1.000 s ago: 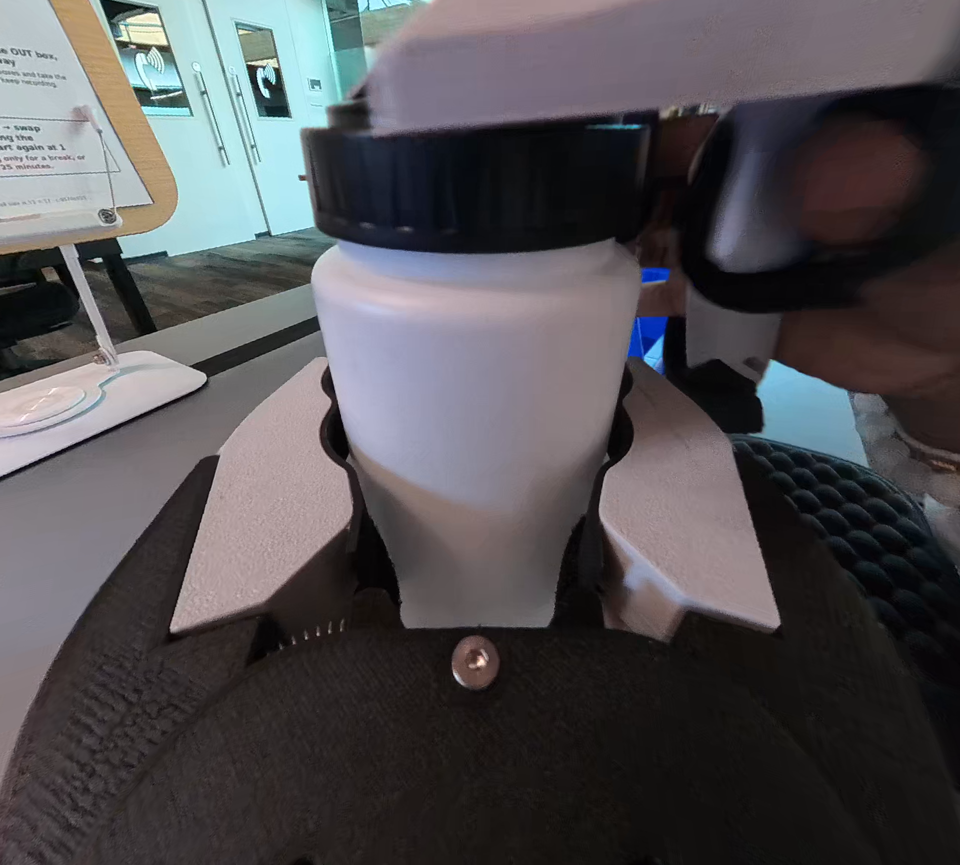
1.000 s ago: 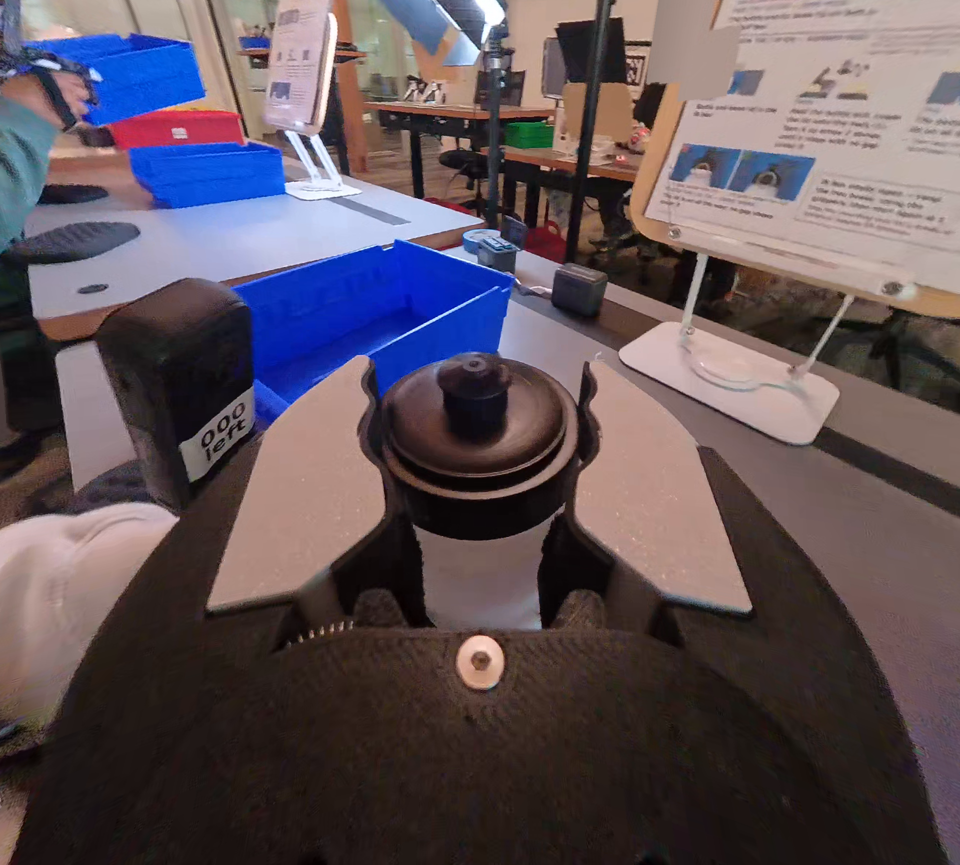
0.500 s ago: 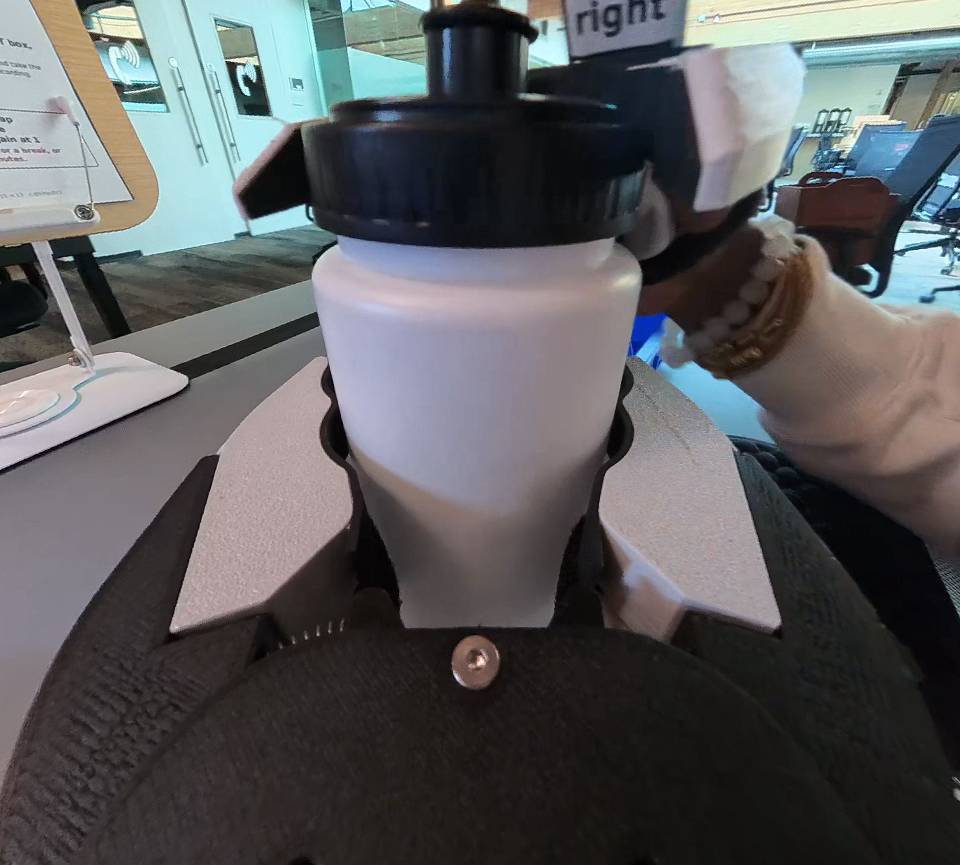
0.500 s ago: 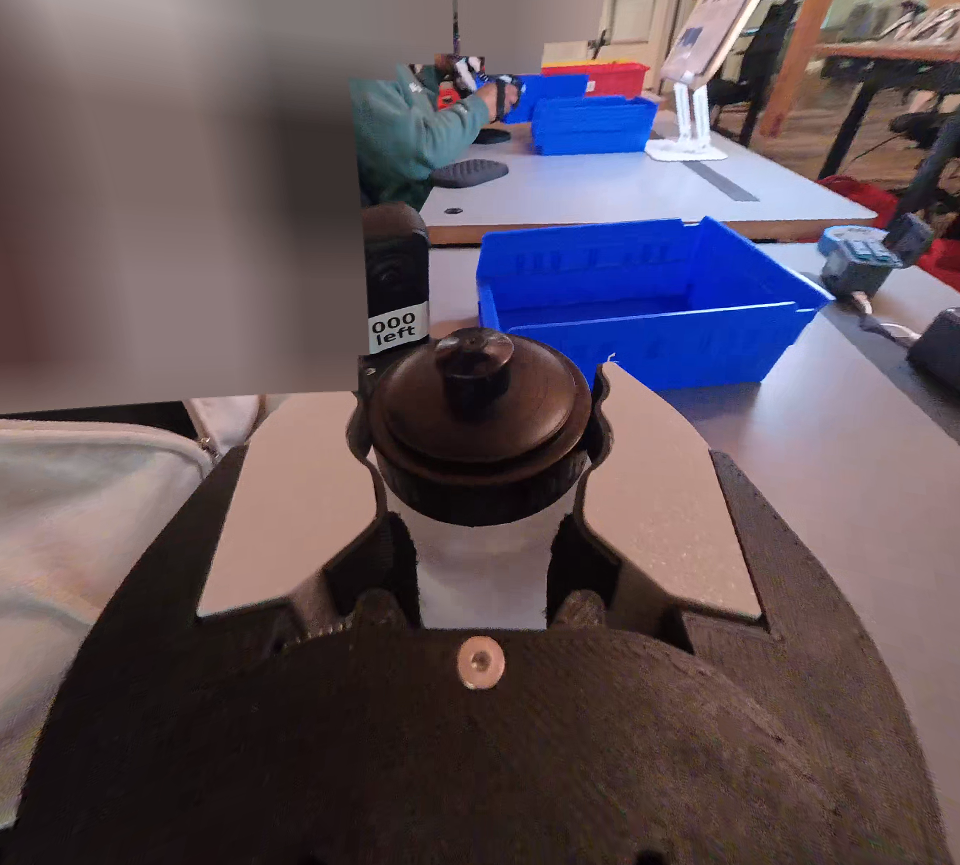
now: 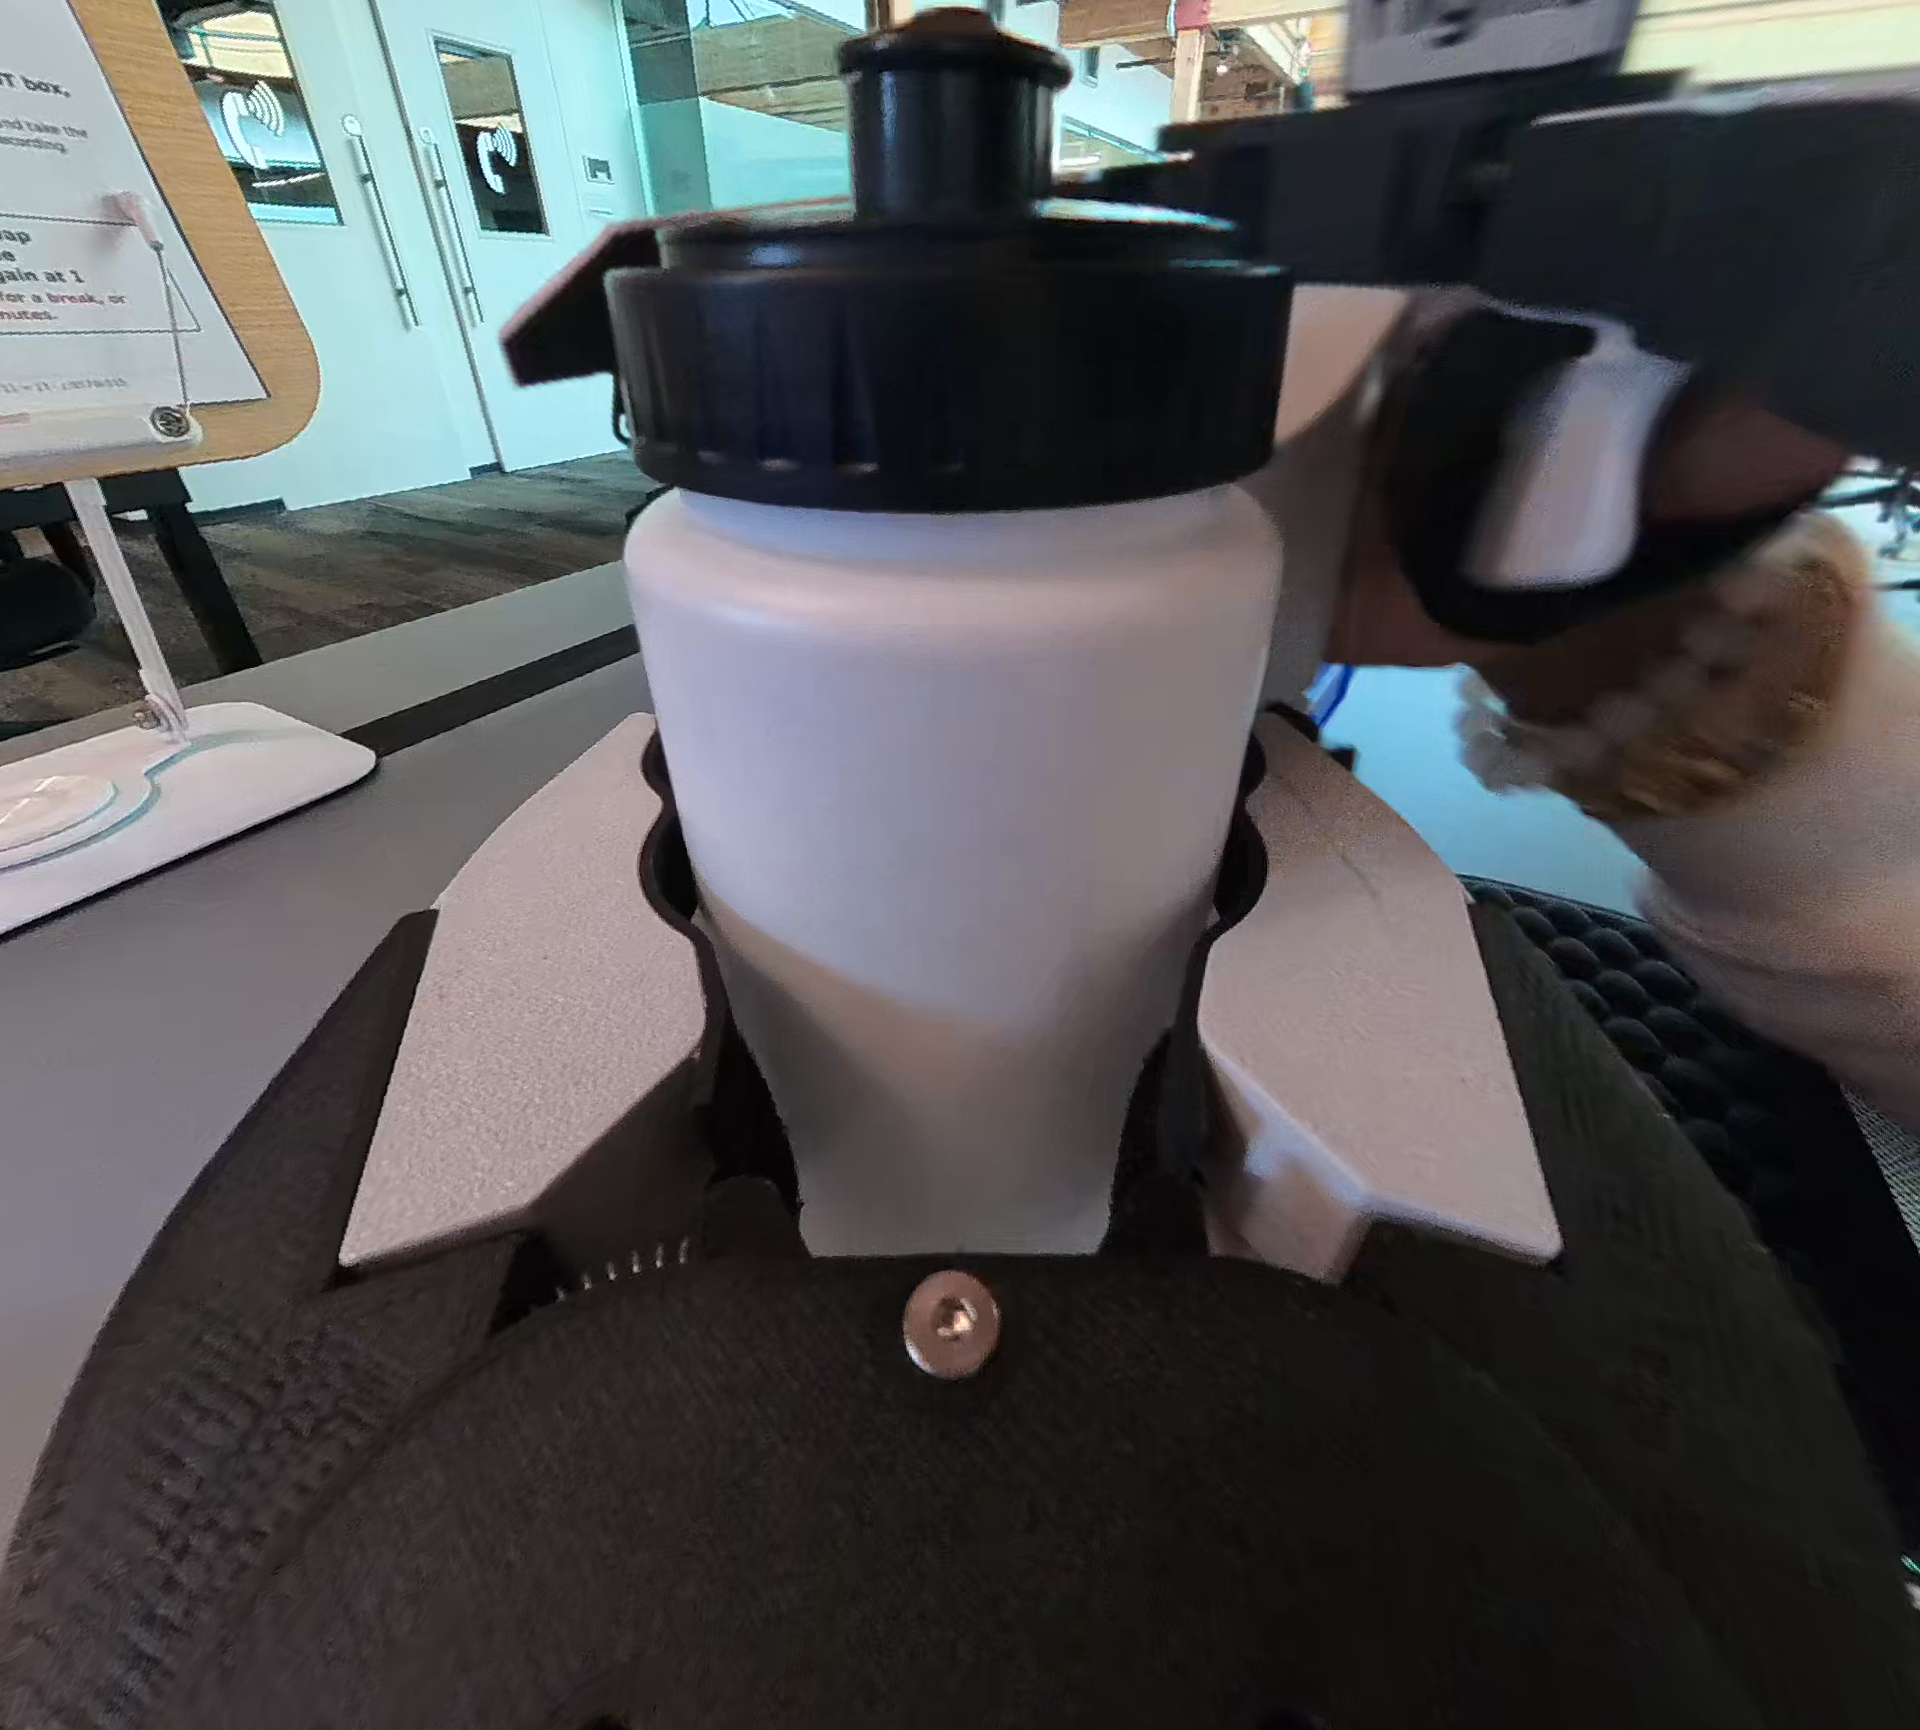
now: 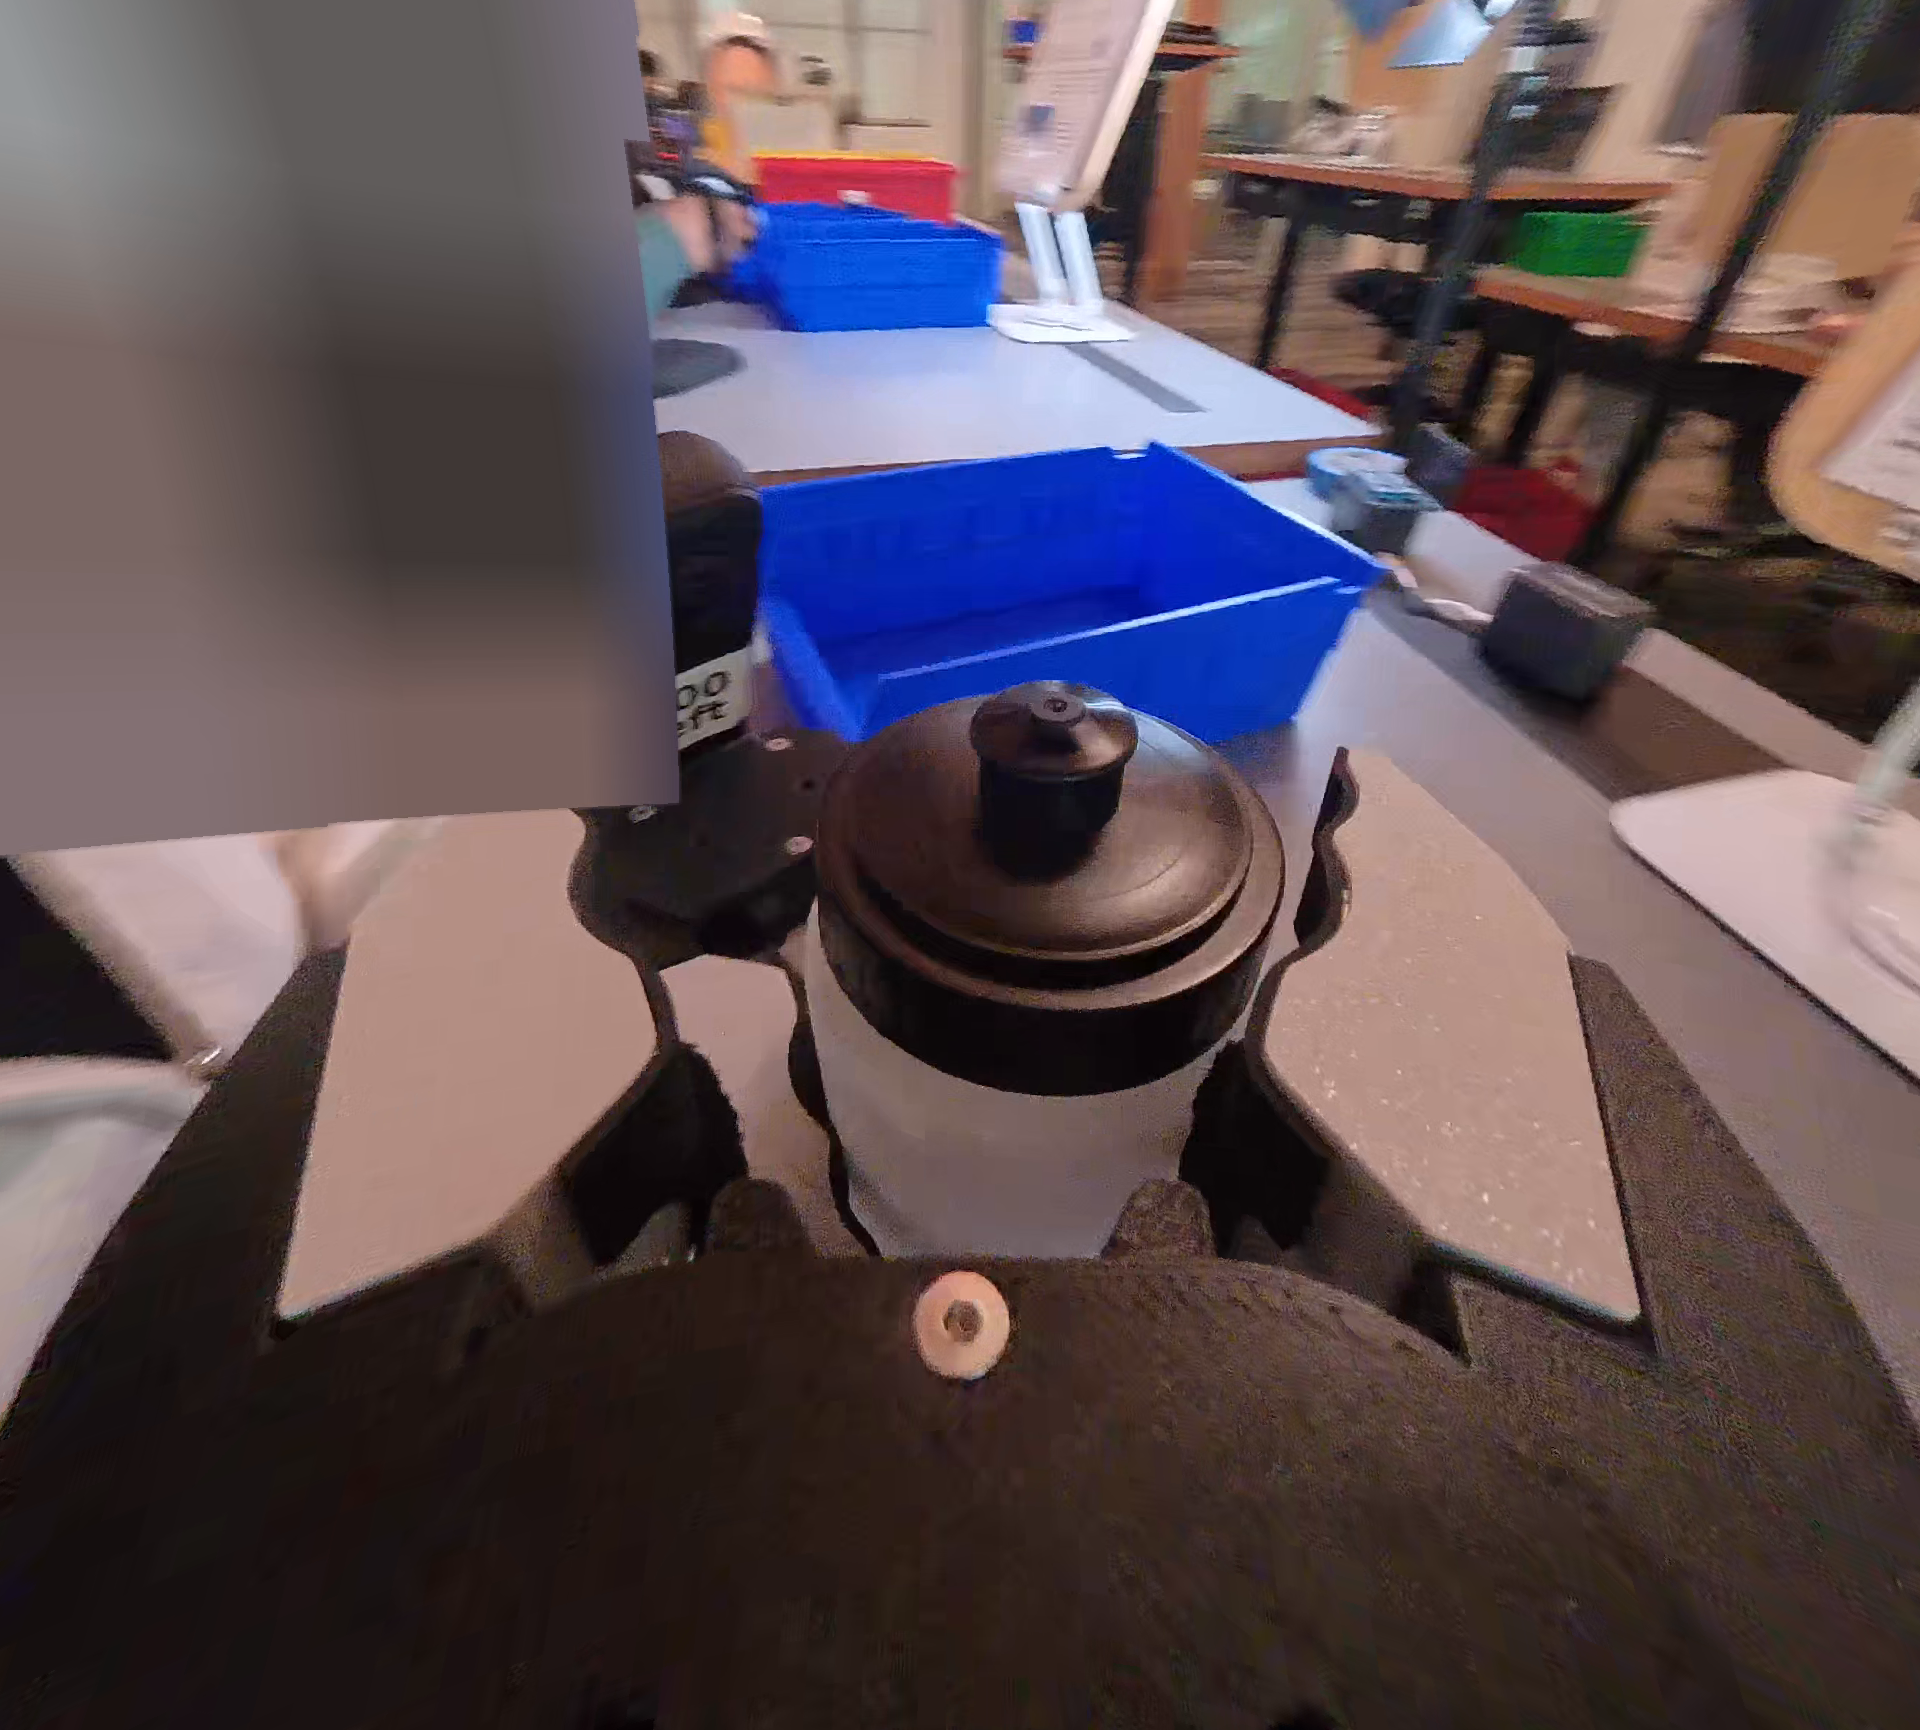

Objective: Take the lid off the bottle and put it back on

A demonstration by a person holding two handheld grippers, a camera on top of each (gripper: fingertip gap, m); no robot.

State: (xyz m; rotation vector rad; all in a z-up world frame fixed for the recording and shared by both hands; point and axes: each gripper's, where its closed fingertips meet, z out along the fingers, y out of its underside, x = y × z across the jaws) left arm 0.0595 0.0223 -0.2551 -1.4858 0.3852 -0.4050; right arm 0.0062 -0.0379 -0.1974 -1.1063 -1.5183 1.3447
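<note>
- I am holding the white bottle (image 5: 951,766) upright in my left gripper (image 5: 951,859) — its two grey fingers (image 5: 540,984) are closed against the bottle's body, one on each side, below the shoulder.
- The black lid (image 5: 951,371) is sitting on top of the bottle, ribbed rim down over the neck and the pull spout standing up in the middle; whether it is screwed fully home I cannot tell.
- My right gripper (image 6: 997,974) is sitting around the lid with its fingers spread wider than the rim. There is a clear gap on the left side, where the left finger (image 6: 468,1036) is standing apart from the lid, while the right finger (image 6: 1434,1036) is lying just beside it; I cannot tell whether that one is touching.
- So the right gripper is not clamping anything; the lid is merely lying between its fingers.
- In the left wrist view the right gripper's black body (image 5: 1621,226) is reaching in from the right at lid height, motion-blurred, with a hand (image 5: 1621,600) under it and a pale sleeve behind.
- Beyond the bottle, in the right wrist view, a blue bin (image 6: 1049,579) is standing open on the grey table (image 6: 1558,797) — well apart from the bottle.
- A white sign stand base (image 5: 156,776) is resting on the table to the left in the left wrist view.
</note>
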